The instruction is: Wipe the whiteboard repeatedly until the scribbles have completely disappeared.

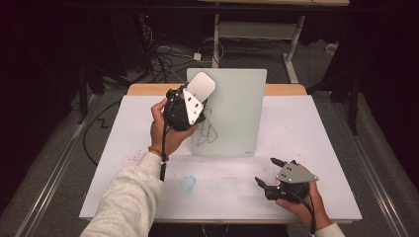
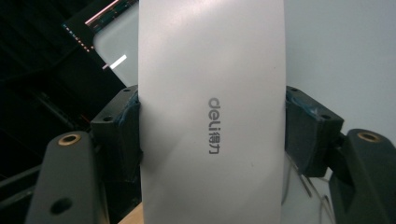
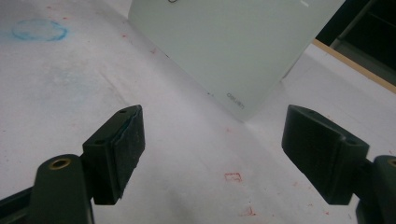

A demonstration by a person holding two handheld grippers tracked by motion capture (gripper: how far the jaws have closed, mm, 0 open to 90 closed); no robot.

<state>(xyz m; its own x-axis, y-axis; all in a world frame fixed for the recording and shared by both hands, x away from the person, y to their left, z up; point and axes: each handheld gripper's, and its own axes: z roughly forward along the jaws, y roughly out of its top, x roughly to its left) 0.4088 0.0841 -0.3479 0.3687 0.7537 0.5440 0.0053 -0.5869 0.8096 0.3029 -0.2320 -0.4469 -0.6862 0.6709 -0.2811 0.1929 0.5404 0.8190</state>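
A pale whiteboard (image 1: 237,113) stands upright at the back middle of the white table (image 1: 306,128), with a thin dark scribble (image 1: 207,129) on its lower left. My left gripper (image 1: 195,98) is raised in front of the board's upper left corner, shut on a grey-white eraser (image 1: 203,86). In the left gripper view the eraser (image 2: 210,70), marked "deli", sits clamped between the jaws of the left gripper (image 2: 212,135), with the board (image 2: 336,46) behind it. My right gripper (image 1: 265,170) rests open near the table's front right. The right gripper (image 3: 212,140) has nothing between its jaws, and the board (image 3: 233,42) lies ahead of it.
A blue chalky smudge (image 1: 189,182) marks the table near the front middle, and small red marks (image 3: 232,177) dot the surface. Cables (image 1: 168,54) and desk legs (image 1: 294,44) lie on the floor beyond the table's wooden back edge.
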